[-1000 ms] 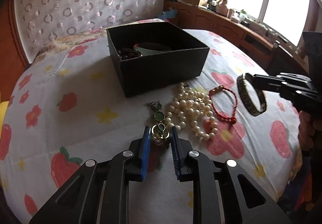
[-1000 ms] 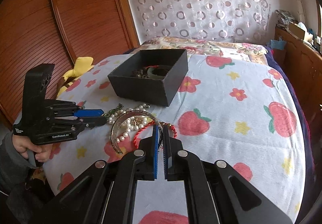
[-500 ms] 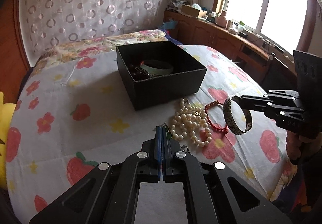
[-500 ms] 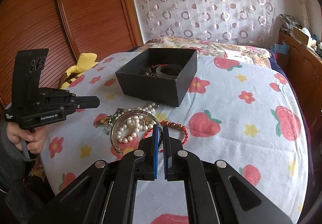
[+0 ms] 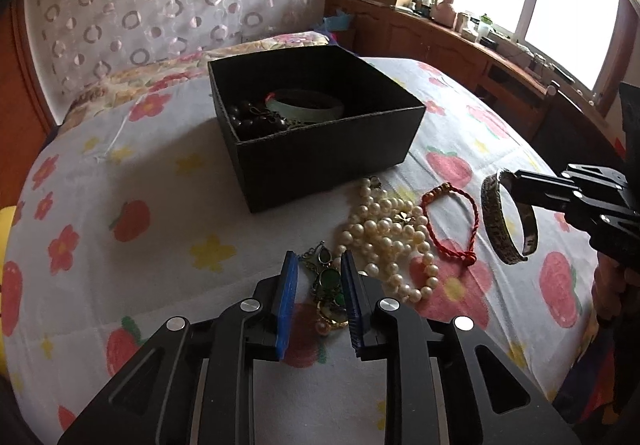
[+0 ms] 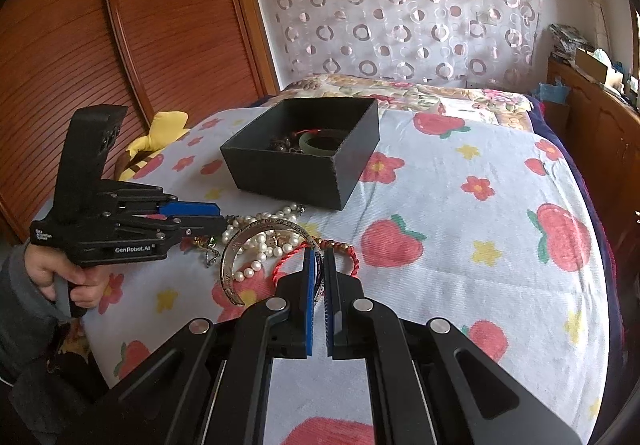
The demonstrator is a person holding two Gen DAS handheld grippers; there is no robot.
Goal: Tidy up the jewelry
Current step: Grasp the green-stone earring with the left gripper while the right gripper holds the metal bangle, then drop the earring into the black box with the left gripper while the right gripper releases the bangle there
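Note:
A black box (image 5: 320, 149) on the bed holds a pale green bangle (image 5: 306, 105) and dark beads (image 5: 256, 119); it also shows in the right wrist view (image 6: 304, 173). In front of it lie a pearl necklace (image 5: 384, 229), a red cord bracelet (image 5: 452, 221) and a green-stone chain piece (image 5: 326, 285). My left gripper (image 5: 318, 265) is open, its fingers either side of the green-stone piece. My right gripper (image 6: 318, 257) is shut on a silver cuff bangle (image 5: 506, 221), held above the bed right of the red bracelet.
The bed has a strawberry-print cover (image 6: 460, 245). A wooden sliding door (image 6: 80, 45) stands to the left, a wooden cabinet (image 5: 460, 49) with clutter under the window to the right. A yellow soft toy (image 6: 160, 133) lies at the bed's left edge.
My left gripper was shut half a second ago and has opened around the green-stone piece, having moved lower and closer. My right gripper keeps holding the silver bangle, shifted slightly.

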